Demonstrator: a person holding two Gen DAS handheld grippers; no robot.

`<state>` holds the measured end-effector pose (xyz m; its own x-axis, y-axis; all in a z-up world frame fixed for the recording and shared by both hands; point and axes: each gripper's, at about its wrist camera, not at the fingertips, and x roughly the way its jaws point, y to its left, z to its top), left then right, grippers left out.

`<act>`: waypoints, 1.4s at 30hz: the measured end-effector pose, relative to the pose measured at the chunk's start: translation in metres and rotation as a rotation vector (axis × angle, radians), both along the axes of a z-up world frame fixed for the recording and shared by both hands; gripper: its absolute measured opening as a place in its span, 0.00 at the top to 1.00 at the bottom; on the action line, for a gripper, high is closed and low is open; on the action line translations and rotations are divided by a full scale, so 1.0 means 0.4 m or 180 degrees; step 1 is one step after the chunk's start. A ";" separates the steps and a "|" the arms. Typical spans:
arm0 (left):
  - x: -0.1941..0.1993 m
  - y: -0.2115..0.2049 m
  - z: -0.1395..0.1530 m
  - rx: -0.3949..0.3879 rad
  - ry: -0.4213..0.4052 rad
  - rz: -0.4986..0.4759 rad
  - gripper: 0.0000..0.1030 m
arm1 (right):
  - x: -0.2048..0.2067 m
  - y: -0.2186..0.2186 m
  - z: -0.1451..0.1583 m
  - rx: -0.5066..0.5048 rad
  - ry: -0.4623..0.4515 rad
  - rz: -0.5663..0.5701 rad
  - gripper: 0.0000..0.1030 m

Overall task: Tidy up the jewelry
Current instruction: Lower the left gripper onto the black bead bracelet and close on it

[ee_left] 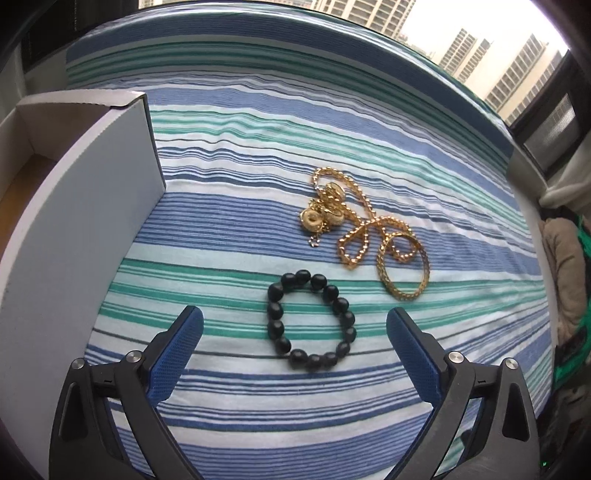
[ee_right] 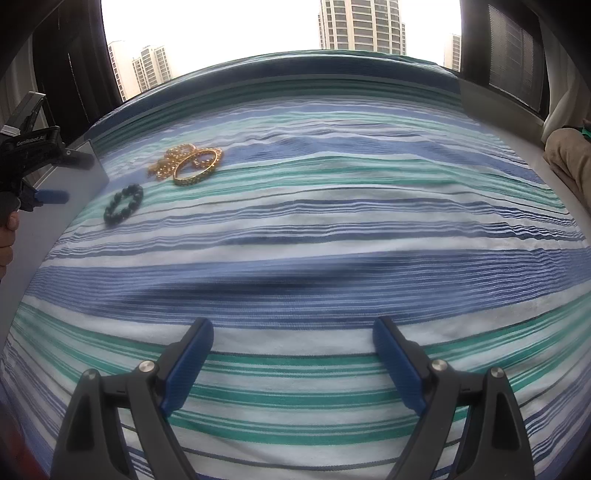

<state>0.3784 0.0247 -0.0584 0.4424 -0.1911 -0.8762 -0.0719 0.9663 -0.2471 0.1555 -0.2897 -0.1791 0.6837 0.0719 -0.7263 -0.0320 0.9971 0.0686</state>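
Note:
A black bead bracelet [ee_left: 312,320] lies on the striped bedspread [ee_left: 369,155], right between and just ahead of my open left gripper [ee_left: 294,316]. Beyond it lies a tangled gold chain [ee_left: 354,218] with gold rings [ee_left: 311,218] and a gold bangle [ee_left: 403,264]. A white open box [ee_left: 85,206] stands at the left. In the right wrist view the black bracelet [ee_right: 123,204] and the gold pile [ee_right: 190,162] lie far off at the upper left, with the left gripper [ee_right: 48,177] beside the box [ee_right: 55,221]. My right gripper [ee_right: 293,330] is open and empty over bare bedspread [ee_right: 332,221].
A window with tower blocks [ee_right: 360,26] lies behind the bed. A beige cushion [ee_left: 565,266] sits past the bed's right edge. The box wall stands close to my left finger [ee_left: 177,354].

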 end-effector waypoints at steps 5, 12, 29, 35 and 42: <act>0.012 -0.056 -0.075 0.0553 0.0084 -0.0036 0.22 | 0.001 -0.001 0.000 -0.0004 0.0001 0.0000 0.13; -0.085 -0.118 0.003 0.0555 -0.0488 -0.0297 0.23 | 0.000 -0.005 0.001 0.0049 -0.0012 0.0003 0.13; -0.062 -0.143 -0.075 0.0300 0.0004 -0.0538 0.91 | 0.002 0.013 -0.003 -0.0120 0.0024 -0.0013 0.12; -0.163 0.011 -0.014 -0.0667 -0.0172 -0.0231 0.91 | 0.002 0.016 -0.004 -0.0144 0.0028 -0.0015 0.12; -0.312 0.190 0.114 -0.1354 -0.0556 0.0012 0.91 | 0.005 0.030 -0.008 -0.0290 0.0059 -0.0028 0.12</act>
<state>0.2535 0.1005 -0.0128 0.5779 -0.5158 -0.6324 0.0029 0.7762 -0.6304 0.1573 -0.2778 -0.1825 0.6703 -0.0010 -0.7421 -0.0228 0.9995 -0.0220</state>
